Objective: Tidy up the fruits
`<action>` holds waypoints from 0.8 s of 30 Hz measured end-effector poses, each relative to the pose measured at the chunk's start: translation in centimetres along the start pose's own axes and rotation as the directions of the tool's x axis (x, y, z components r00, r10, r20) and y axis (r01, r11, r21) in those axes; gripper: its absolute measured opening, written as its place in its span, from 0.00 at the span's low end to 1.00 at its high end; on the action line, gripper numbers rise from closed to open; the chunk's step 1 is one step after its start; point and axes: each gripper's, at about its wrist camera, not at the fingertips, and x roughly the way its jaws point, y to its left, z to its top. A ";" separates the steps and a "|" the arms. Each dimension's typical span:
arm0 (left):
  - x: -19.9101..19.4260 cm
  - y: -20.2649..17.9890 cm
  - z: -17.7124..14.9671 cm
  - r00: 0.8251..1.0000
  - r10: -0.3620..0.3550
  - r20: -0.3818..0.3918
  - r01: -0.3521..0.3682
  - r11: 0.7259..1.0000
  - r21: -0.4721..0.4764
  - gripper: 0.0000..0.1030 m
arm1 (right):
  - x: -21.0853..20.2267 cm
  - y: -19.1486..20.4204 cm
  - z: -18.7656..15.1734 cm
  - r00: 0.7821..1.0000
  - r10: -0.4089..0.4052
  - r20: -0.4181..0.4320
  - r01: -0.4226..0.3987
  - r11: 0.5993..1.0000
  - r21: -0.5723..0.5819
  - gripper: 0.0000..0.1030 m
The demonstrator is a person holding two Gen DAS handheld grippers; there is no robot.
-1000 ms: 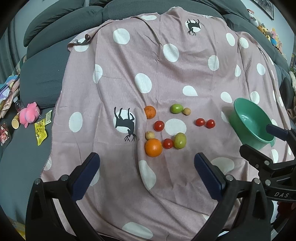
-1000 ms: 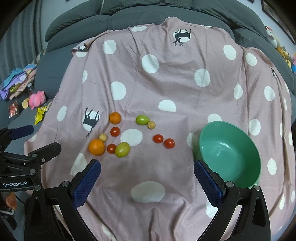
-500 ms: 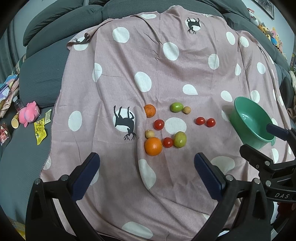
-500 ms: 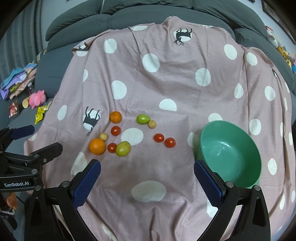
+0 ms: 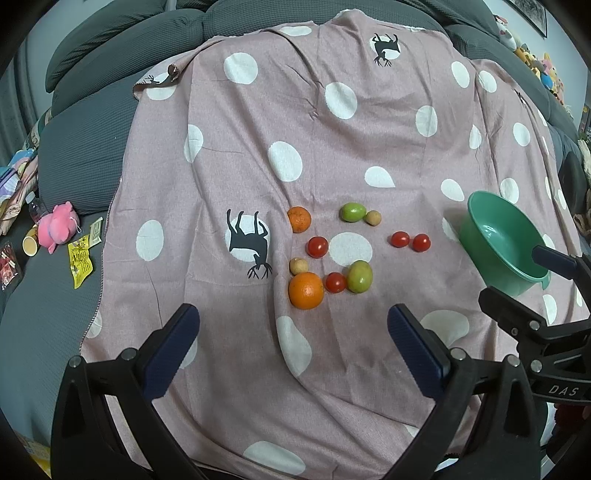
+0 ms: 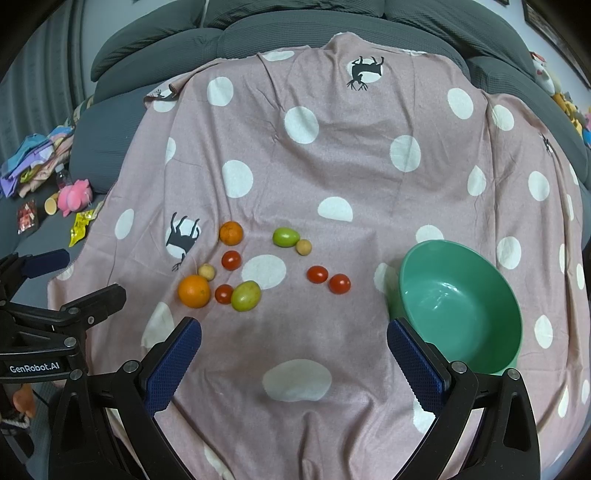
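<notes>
- The left gripper (image 5: 293, 343) was wide open and held nothing. It hung over the pink spotted blanket (image 5: 332, 147), near the big orange (image 5: 306, 290).
- The right gripper (image 6: 294, 356) was wide open too, with nothing in it.
- The fruits lay loose on the blanket: 2 oranges, 2 green fruits (image 6: 285, 236), 4 red tomatoes (image 6: 317, 274) and 2 small tan fruits.
- The green bowl (image 6: 509, 295) sat on the blanket to the right of the fruits, apart from them, with no fruit inside.
- The blanket covered a gray sofa (image 6: 295, 26).
</notes>
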 end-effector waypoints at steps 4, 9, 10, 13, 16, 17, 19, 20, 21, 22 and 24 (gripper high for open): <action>0.0 0.0 0.0 1.000 0.000 0.001 0.000 1.000 0.001 0.99 | 0.0 0.0 0.0 1.000 0.000 0.000 0.000 1.000 0.000 0.99; 0.0 0.0 0.0 1.000 0.000 0.001 0.000 1.000 0.003 0.99 | 0.0 0.0 0.0 1.000 0.000 0.000 0.000 1.000 -0.001 0.99; 0.0 -0.1 0.0 1.000 -0.001 0.001 0.001 1.000 0.002 0.99 | 0.0 0.0 0.0 1.000 0.000 0.001 0.000 1.000 -0.001 0.99; 0.0 -0.1 0.1 1.000 -0.001 0.002 0.001 1.000 0.005 0.99 | -0.1 0.0 0.1 1.000 0.001 0.000 -0.001 1.000 0.000 0.99; -0.1 -0.2 0.2 1.000 -0.002 0.002 0.002 1.000 0.007 0.99 | -0.1 0.0 0.1 1.000 0.000 0.001 0.000 1.000 0.000 0.99; -0.1 -0.3 0.2 1.000 -0.001 0.002 0.001 1.000 0.010 0.99 | -0.1 0.0 0.1 1.000 0.000 0.000 0.000 1.000 0.000 0.99; -0.1 -0.3 0.3 1.000 -0.001 0.003 0.001 1.000 0.012 0.99 | -0.1 0.0 0.1 1.000 -0.001 0.000 0.001 1.000 0.000 0.99; -0.2 -0.4 0.3 1.000 -0.002 0.003 0.002 1.000 0.013 0.99 | -0.1 0.0 0.1 1.000 0.000 0.000 0.000 1.000 -0.001 0.99; -0.2 -0.4 0.3 1.000 -0.002 0.003 0.002 1.000 0.013 0.99 | -0.1 -0.1 0.1 1.000 0.000 0.000 0.000 1.000 -0.001 0.99; -0.2 -0.4 0.3 1.000 -0.002 0.003 0.002 1.000 0.014 0.99 | -0.1 0.0 0.1 1.000 0.000 0.001 0.000 1.000 -0.001 0.99; -0.2 -0.4 0.3 1.000 -0.001 0.003 0.001 1.000 0.014 0.99 | -0.1 -0.1 0.1 1.000 0.000 0.001 0.000 1.000 -0.001 0.99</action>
